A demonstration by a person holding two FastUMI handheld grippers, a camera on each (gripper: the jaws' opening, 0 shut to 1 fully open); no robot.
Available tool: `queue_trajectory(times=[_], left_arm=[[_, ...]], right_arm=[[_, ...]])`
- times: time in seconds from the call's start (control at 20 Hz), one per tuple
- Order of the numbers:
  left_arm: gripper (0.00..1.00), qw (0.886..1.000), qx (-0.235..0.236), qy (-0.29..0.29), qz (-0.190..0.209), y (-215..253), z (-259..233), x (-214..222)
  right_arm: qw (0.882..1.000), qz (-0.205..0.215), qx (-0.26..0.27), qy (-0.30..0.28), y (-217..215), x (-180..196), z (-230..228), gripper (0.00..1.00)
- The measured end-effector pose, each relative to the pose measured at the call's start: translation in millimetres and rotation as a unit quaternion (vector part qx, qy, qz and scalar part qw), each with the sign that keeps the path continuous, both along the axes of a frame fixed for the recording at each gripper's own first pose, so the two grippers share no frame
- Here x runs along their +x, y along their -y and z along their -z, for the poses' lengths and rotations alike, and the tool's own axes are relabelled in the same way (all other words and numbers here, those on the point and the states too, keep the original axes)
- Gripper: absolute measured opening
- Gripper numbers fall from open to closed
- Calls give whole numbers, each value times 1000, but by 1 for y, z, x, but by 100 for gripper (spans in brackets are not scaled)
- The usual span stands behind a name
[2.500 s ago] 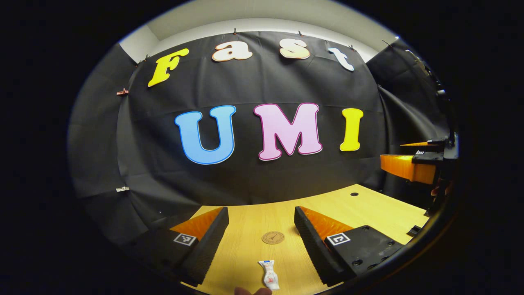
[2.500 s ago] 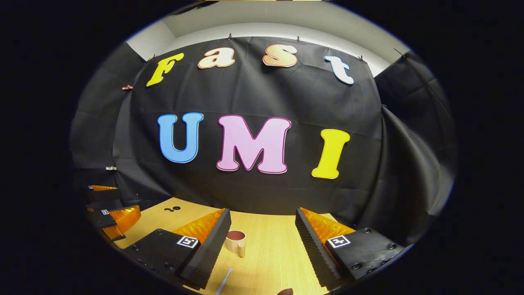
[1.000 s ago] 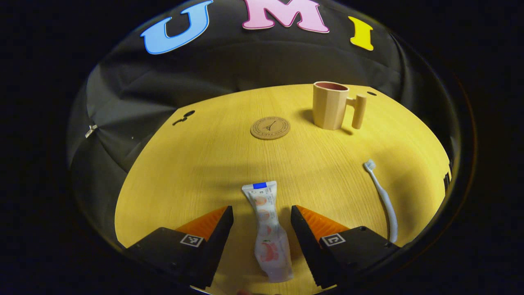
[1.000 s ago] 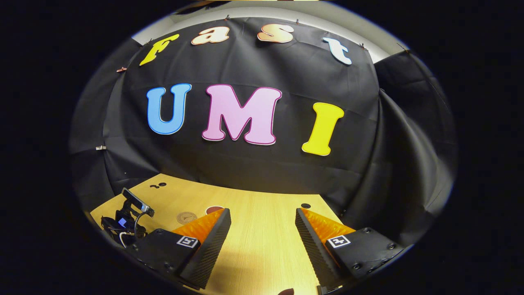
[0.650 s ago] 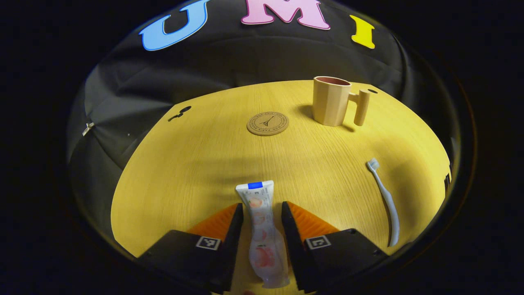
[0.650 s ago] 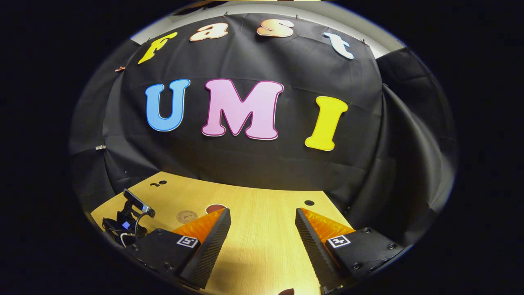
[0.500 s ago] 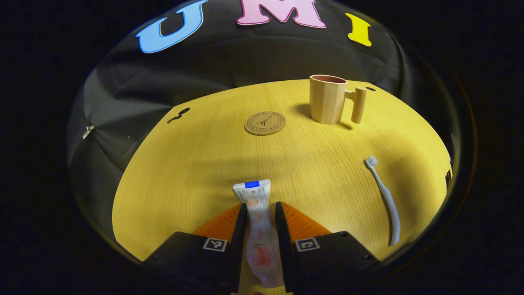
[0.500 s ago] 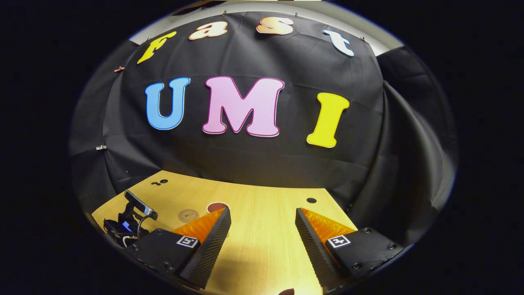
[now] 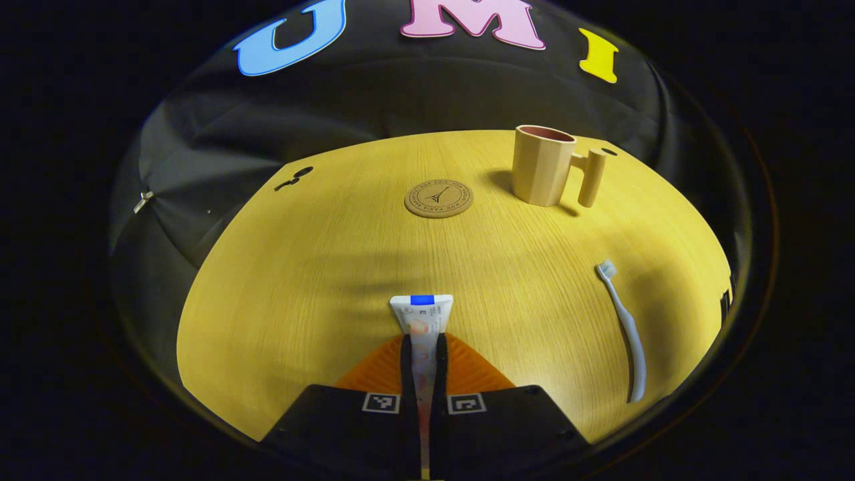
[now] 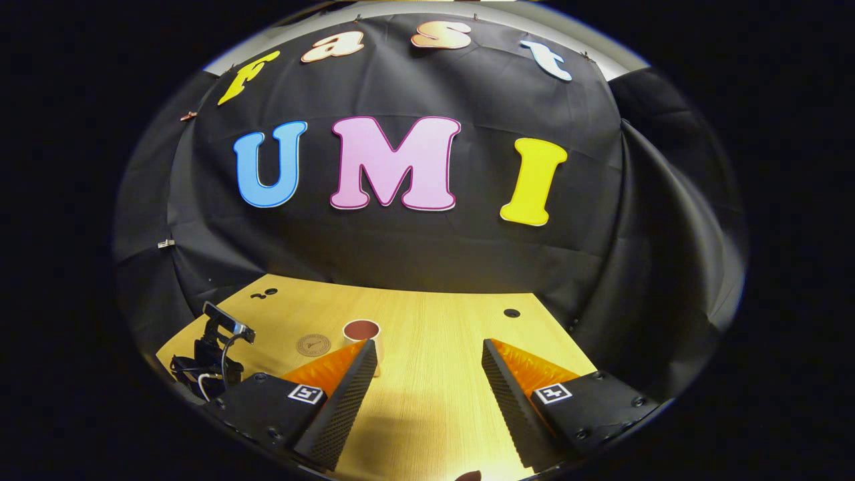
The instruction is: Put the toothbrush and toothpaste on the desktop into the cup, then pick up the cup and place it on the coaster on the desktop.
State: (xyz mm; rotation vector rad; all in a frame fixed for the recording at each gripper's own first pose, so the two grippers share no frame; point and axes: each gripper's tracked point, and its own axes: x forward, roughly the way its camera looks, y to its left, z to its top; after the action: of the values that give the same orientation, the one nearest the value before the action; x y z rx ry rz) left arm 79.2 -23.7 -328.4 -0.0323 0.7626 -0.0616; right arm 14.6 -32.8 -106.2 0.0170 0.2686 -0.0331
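Observation:
In the left gripper view my left gripper (image 9: 423,347) is shut on the white toothpaste tube (image 9: 421,314), whose flat crimped end sticks out ahead of the fingers over the wooden desktop (image 9: 320,254). A pale toothbrush (image 9: 624,327) lies to the right, bristles pointing away. The beige cup (image 9: 542,166) stands upright at the far right with its handle to the right, and the round cork coaster (image 9: 438,198) lies left of it. In the right gripper view my right gripper (image 10: 427,364) is open above the desktop, with the cup (image 10: 361,332) just beyond its left finger and the coaster (image 10: 313,345) further left.
Black cloth walls close the desk at the back and sides. Small holes mark the desktop at the far left (image 9: 294,179) and far right (image 9: 608,151). In the right gripper view, the left gripper's camera mount and cables (image 10: 210,357) sit low at the left.
My left gripper has closed onto the toothpaste tube, pinching it flat. The right gripper has tilted slightly downward, bringing the cup's rim into sight.

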Motion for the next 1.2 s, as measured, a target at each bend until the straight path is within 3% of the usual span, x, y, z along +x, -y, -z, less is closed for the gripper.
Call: queue_trajectory(times=[0.05, 0.1, 0.45, 0.85, 0.9, 0.95, 1.1, 1.2], left_arm=[[5, 1000, -14, 2, -1, 0, -2, 0], [9, 1000, -23, 2, -3, -2, -1, -1], [8, 996, -59, 72, -16, -17, -59, -4], [8, 986, -93, 130, -42, -41, -118, -28], [4, 986, -95, 132, -44, -44, -119, -32], [8, 986, -95, 133, -46, -49, -120, -36], [8, 987, -86, 125, -52, -61, -108, -47], [8, 988, -83, 118, -56, -69, -101, -56]], right_arm=[[1000, -1, 1, -3, -2, -2, 2, 97], [1000, -3, 3, -11, -5, -3, 6, 97], [991, -34, 56, -118, -45, -9, 59, 97], [954, -77, 64, -284, -113, -17, 162, 96], [948, -80, 62, -301, -121, -18, 175, 94], [944, -84, 58, -313, -129, -20, 187, 93], [934, -90, 31, -345, -139, -20, 221, 85], [926, -90, 25, -366, -140, -21, 239, 86]])
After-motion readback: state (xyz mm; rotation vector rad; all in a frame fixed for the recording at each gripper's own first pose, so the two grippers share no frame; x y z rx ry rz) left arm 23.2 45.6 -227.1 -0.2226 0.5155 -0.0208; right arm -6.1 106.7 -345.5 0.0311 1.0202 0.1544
